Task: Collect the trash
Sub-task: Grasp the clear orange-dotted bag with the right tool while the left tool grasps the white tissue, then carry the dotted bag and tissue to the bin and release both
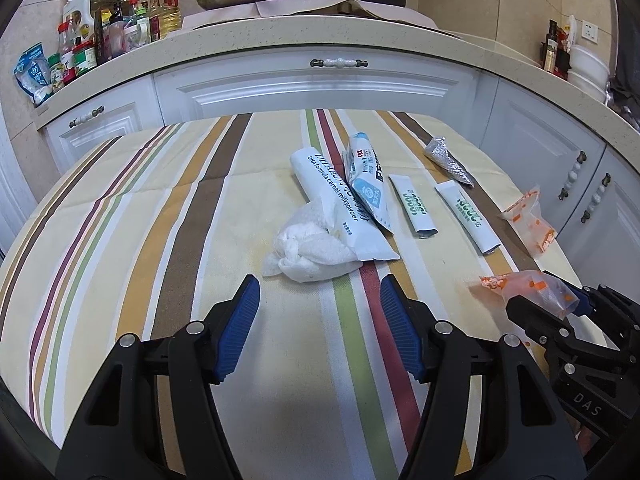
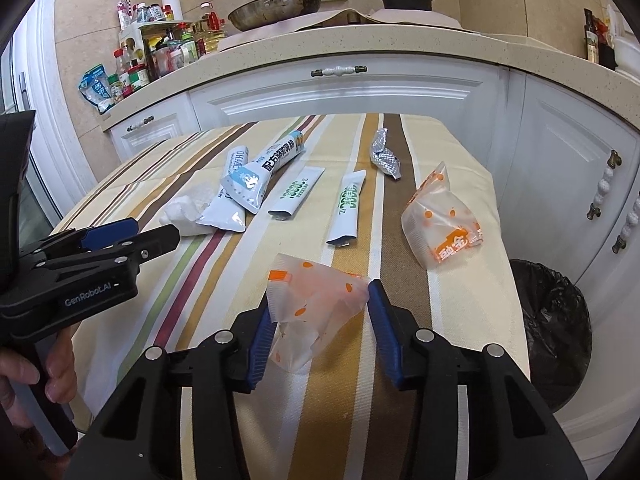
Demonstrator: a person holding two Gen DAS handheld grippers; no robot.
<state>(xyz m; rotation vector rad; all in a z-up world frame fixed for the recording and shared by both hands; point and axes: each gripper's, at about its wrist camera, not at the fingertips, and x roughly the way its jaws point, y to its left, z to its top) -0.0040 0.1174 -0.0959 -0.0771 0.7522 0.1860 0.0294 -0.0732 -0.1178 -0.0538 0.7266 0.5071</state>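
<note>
Squeezing the orange-dotted wrapper between its blue pads, the right gripper is hiding the wrapper's bottom, while the left gripper is hanging open and empty.

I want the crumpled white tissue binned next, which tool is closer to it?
Left. The left tool sits open just in front of the crumpled white tissue; the right tool is off to the side, around an orange-dotted wrapper.
</note>
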